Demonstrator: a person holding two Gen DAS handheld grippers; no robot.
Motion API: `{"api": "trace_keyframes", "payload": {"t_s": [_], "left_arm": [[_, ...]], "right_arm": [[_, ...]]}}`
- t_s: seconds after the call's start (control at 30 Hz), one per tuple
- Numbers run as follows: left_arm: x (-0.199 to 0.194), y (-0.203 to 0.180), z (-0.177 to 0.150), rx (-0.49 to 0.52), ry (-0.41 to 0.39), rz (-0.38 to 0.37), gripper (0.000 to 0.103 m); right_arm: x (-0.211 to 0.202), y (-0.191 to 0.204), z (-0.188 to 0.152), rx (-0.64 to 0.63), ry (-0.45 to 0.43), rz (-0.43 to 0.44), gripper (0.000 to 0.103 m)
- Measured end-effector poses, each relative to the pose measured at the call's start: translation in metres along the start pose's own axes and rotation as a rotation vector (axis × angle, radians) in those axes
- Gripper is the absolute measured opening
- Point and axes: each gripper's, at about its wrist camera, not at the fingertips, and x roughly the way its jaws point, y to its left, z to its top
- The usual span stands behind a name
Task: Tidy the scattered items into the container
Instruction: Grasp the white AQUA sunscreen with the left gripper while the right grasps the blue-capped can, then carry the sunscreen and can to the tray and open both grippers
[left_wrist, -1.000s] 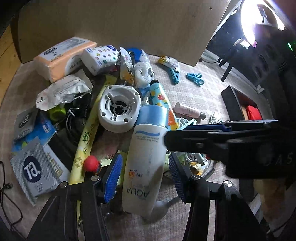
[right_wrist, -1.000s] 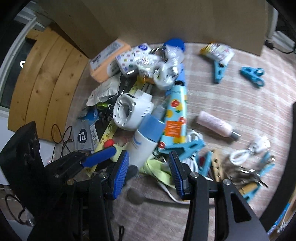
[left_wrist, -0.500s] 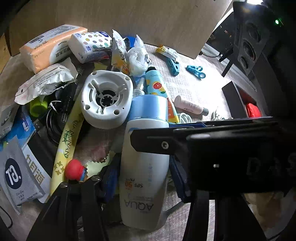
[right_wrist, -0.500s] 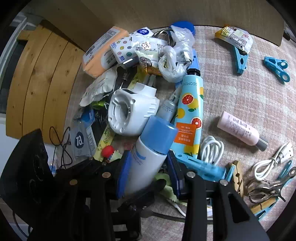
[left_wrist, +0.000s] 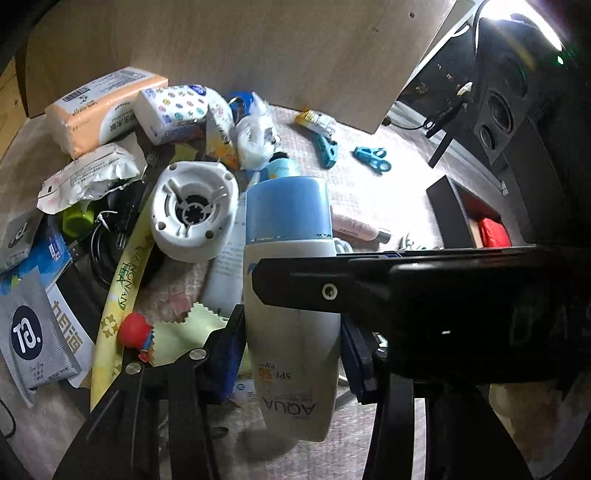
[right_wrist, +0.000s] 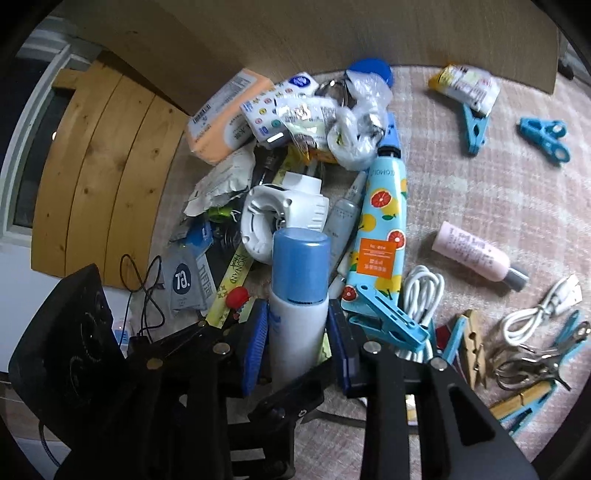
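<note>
We see the white sunscreen bottle with a blue cap (left_wrist: 291, 295) (right_wrist: 299, 295) lifted off the tabletop (right_wrist: 480, 206) clutter; left gripper (left_wrist: 291, 354) fingers grip its lower body; right gripper (right_wrist: 299, 350) fingers, just closing, press below its cap; a white round plastic fan housing (left_wrist: 194, 216) lies just beside it.

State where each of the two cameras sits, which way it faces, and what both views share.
Left wrist: sits on the left gripper, looking steeply down along its jaws, which flank the sunscreen bottle; the right gripper crosses the view's right side.
Right wrist: sits on the right gripper, also angled down; its jaws have just been closing around the same bottle, with the left gripper's body at lower left.
Shared: the bottle, white round device, orange tissue pack, pink tube.
</note>
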Motion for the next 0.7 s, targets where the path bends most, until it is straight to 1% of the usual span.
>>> {"api": "trace_keyframes", "payload": {"t_s": [0.13,0.27,0.3,0.47,0.57,0.7], "left_arm": [[-0.007,-0.015,0.003,0.023,-0.007,0.002,0.044],[-0.011,-0.043,0.007,0.066,-0.014,0.000,0.044],[-0.012,-0.053,0.008,0.081,-0.017,-0.005,0.044],[-0.005,-0.104,0.012,0.145,-0.030,-0.039,0.044],[0.005,-0.141,0.014,0.187,-0.021,-0.073,0.044],[0.018,-0.191,0.013,0.242,-0.001,-0.125,0.044]], "right_arm": [[-0.014,-0.006,-0.002,0.017,-0.016,0.018,0.031],[-0.039,-0.014,-0.009,0.010,-0.038,0.021,0.031],[-0.042,-0.014,-0.009,0.010,-0.043,0.020,0.031],[-0.086,-0.040,-0.022,0.029,-0.092,0.006,0.031],[-0.112,-0.062,-0.030,0.049,-0.125,-0.021,0.031],[-0.151,-0.101,-0.047,0.091,-0.161,-0.040,0.031]]}}
